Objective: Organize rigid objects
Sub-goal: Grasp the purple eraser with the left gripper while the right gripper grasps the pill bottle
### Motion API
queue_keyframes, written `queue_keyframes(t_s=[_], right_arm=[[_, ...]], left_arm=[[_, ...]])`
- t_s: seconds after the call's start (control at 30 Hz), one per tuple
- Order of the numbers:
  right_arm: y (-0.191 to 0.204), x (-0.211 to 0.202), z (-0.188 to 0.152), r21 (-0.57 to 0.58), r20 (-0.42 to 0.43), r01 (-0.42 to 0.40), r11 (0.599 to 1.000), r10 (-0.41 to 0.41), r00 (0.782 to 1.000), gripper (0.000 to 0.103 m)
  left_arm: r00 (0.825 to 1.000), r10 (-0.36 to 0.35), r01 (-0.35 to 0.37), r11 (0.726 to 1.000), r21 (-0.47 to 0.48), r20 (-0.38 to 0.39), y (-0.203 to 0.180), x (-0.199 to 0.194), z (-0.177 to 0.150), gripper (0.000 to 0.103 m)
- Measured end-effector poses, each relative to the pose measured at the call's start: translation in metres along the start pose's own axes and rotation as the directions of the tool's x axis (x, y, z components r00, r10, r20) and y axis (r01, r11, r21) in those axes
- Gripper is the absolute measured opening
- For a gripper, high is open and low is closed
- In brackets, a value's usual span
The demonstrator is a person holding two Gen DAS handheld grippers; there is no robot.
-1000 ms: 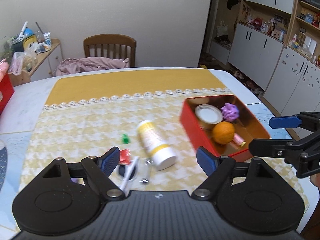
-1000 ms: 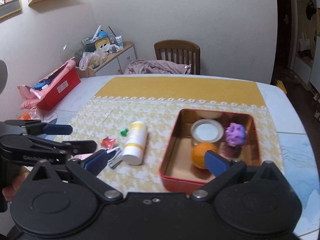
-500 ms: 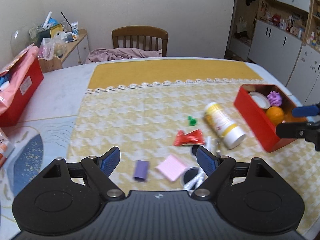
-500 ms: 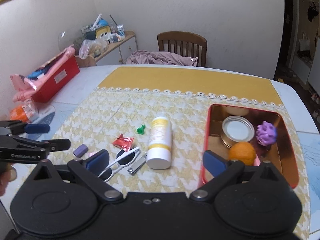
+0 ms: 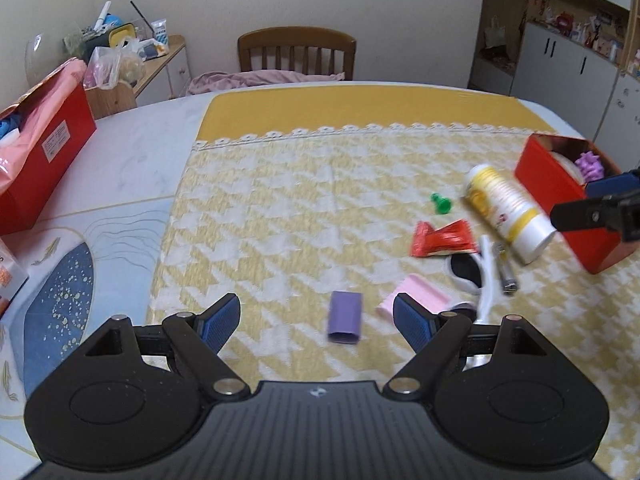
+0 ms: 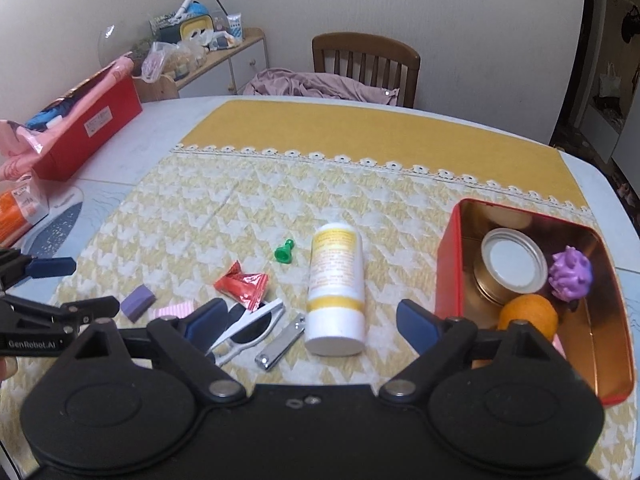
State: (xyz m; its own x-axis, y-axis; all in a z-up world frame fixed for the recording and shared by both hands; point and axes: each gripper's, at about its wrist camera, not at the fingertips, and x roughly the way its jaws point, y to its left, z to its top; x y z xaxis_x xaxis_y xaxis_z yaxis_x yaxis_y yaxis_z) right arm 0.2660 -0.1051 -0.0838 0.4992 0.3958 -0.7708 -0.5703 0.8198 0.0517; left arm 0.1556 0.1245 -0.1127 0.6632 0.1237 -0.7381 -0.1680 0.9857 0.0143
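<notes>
A white-and-yellow bottle [image 6: 336, 288] lies on the yellow cloth beside a red tin [image 6: 448, 264] that holds a jar lid [image 6: 514, 266], a purple spiky ball [image 6: 570, 274] and an orange [image 6: 528, 314]. Left of the bottle lie a green piece [image 6: 284, 254], a red wrapper [image 6: 242, 285], white sunglasses [image 6: 248, 328], a nail clipper [image 6: 280, 342], a pink pad [image 6: 172, 312] and a purple block [image 5: 345, 316]. My right gripper [image 6: 312, 314] hovers over the bottle's base, jaws closing, pads touching nothing. My left gripper [image 5: 316, 310] hangs open by the purple block.
A red box [image 5: 48, 148] stuffed with pink cloth stands on the table's left side, with an orange packet [image 6: 20, 212] near it. A wooden chair [image 5: 296, 52] with draped fabric stands behind the table. A cluttered side cabinet [image 6: 224, 52] is at the back left.
Both grippers have swung left and sunk lower: the left from above the bottle to the purple block, the right from above the tin to the bottle. The right jaws have narrowed slightly.
</notes>
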Motion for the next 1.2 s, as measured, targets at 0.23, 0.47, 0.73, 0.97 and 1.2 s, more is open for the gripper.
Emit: queue_keyframes(t_s=[0.23, 0.47, 0.73, 0.97, 1.2], right_arm=[[-0.003, 0.035, 0.012, 0.011, -0.053, 0.044, 0.999, -0.043, 0.998, 0.077], [-0.015, 0.056, 0.012, 0.063, -0.090, 0.057, 0.996, -0.051, 0.995, 0.069], [-0.017, 0.074, 0.013, 0.070, -0.116, 0.070, 0.995, -0.062, 0.991, 0.058], [-0.014, 0.083, 0.011, 0.062, -0.128, 0.068, 0.996, -0.059, 0.990, 0.049], [-0.010, 0.084, 0.008, 0.043, -0.128, 0.077, 0.996, -0.071, 0.989, 0.044]], left_arm=[[0.999, -0.002, 0.001, 1.000, -0.022, -0.041, 0.008, 0.024, -0.008, 0.083], [0.998, -0.047, 0.046, 0.998, -0.035, -0.042, 0.009, 0.028, -0.010, 0.076], [0.996, -0.066, 0.066, 0.998, -0.010, -0.051, 0.003, 0.036, -0.010, 0.057], [0.996, -0.072, 0.074, 0.996, 0.047, -0.047, -0.006, 0.038, -0.009, 0.041], [0.995, -0.081, 0.084, 0.996, 0.039, -0.054, -0.009, 0.040, -0.006, 0.021]])
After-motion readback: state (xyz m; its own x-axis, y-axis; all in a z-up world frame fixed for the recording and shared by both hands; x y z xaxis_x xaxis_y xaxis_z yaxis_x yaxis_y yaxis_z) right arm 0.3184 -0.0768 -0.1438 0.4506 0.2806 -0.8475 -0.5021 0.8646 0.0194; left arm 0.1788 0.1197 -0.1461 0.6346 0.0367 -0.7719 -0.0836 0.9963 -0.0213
